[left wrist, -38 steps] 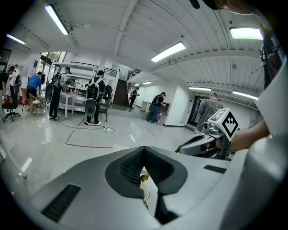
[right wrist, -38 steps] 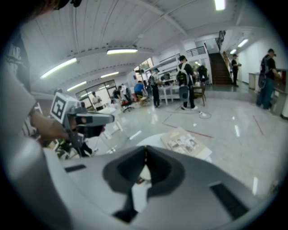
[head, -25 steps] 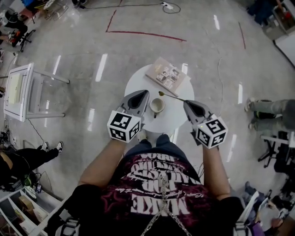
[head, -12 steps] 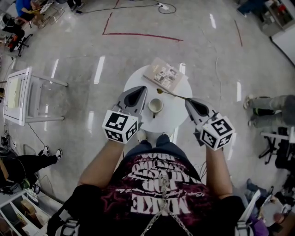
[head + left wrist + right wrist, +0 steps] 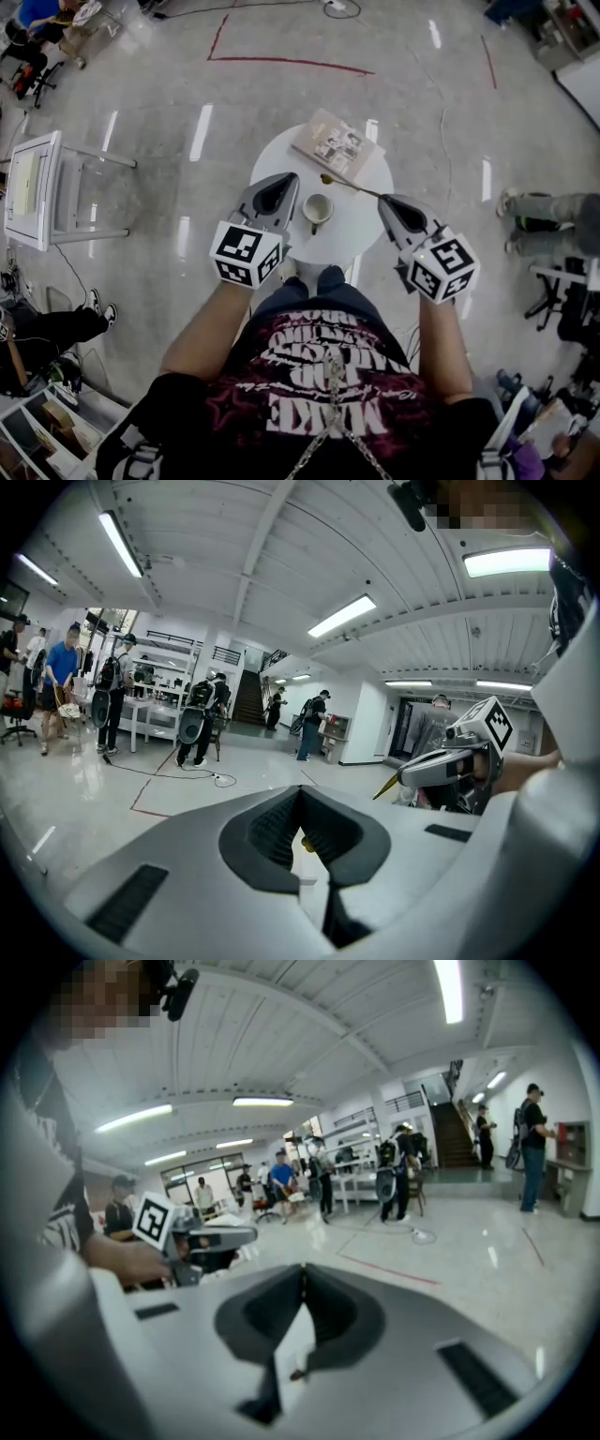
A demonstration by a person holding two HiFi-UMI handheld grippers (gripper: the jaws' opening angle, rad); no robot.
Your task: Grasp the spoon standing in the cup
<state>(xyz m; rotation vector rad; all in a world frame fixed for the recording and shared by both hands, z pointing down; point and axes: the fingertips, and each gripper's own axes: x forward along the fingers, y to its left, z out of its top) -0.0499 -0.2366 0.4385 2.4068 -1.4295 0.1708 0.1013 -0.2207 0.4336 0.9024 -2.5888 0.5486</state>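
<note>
A white cup point(image 5: 318, 209) stands in the middle of the round white table point(image 5: 352, 234). The gold spoon point(image 5: 349, 186) is out of the cup and hangs above the table. It slants from my right gripper point(image 5: 382, 199) up-left toward the book. That gripper is shut on its handle; in the left gripper view the spoon point(image 5: 384, 787) pokes out of the right gripper point(image 5: 403, 778). My left gripper point(image 5: 292, 177) hovers just left of the cup, its jaw tips meeting with nothing held. In its own view the right gripper point(image 5: 303, 1267) shows its jaws pressed together.
A book point(image 5: 337, 146) lies at the table's far right edge. A white rack point(image 5: 37, 187) stands on the floor to the left, and a person's legs point(image 5: 544, 220) are at the right. Red tape lines point(image 5: 281, 62) mark the floor beyond the table.
My right gripper has risen a little with the spoon held in it. The left gripper and the cup have stayed where they were.
</note>
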